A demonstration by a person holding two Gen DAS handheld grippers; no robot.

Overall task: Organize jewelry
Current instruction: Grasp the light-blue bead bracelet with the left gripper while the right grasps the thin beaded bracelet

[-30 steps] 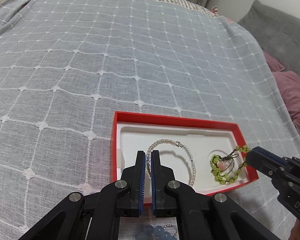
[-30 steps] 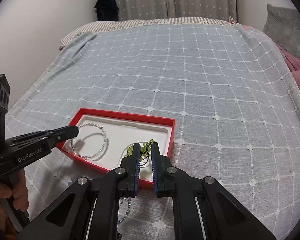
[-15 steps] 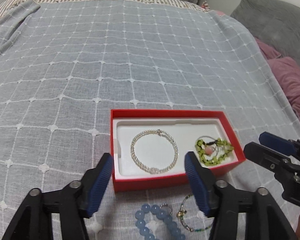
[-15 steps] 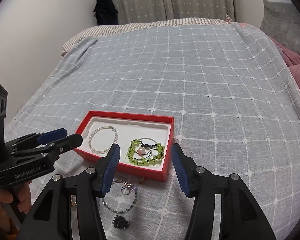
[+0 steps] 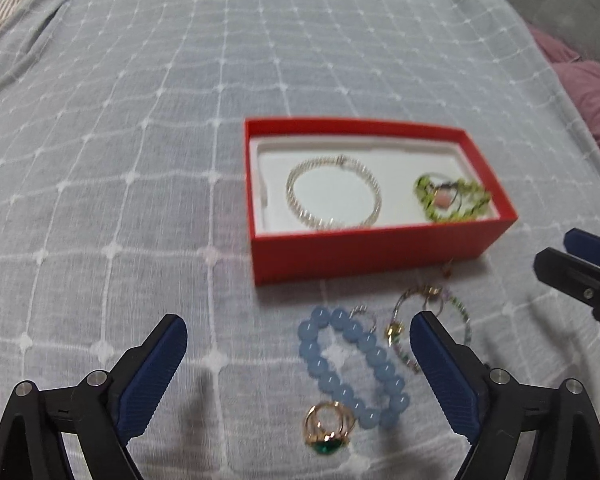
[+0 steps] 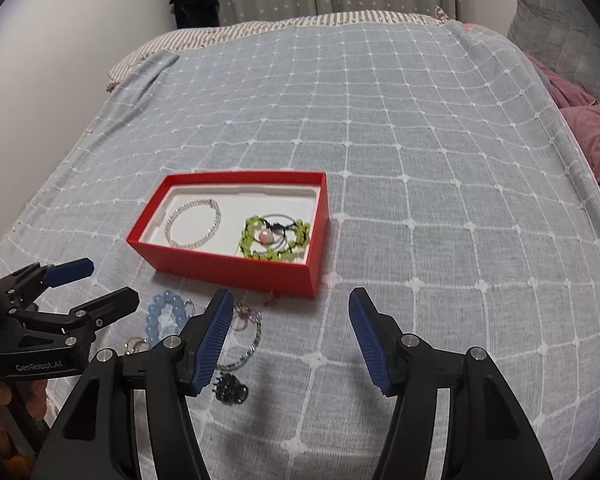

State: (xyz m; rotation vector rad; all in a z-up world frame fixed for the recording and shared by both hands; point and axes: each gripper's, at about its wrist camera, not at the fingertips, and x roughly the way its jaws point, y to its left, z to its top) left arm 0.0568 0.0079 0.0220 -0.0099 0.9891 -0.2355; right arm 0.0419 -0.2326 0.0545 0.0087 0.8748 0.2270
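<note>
Opening wider than a second ago, left gripper (image 5: 298, 336) and right gripper (image 6: 290, 320) empty, pulled back from red box (image 5: 364, 254), pearl bracelet (image 5: 334, 196) and green bracelet (image 5: 452, 198) now released inside.

red box (image 5: 372, 248), blue-grey grid bedspread (image 5: 140, 120), pale-blue bracelet (image 5: 352, 364)

One red box (image 5: 374, 250) holds two bracelets: one pearl bracelet (image 5: 334, 196) and one green beaded bracelet (image 5: 452, 198). Loose at its six o'clock lie one blue bead bracelet (image 5: 352, 364), one thin multicoloured bead bracelet (image 5: 432, 324), one gold ring with a green stone (image 5: 328, 428) and one dark hair clip (image 6: 230, 390). Two grippers (image 5: 298, 376) (image 6: 290, 340) are in view.
</note>
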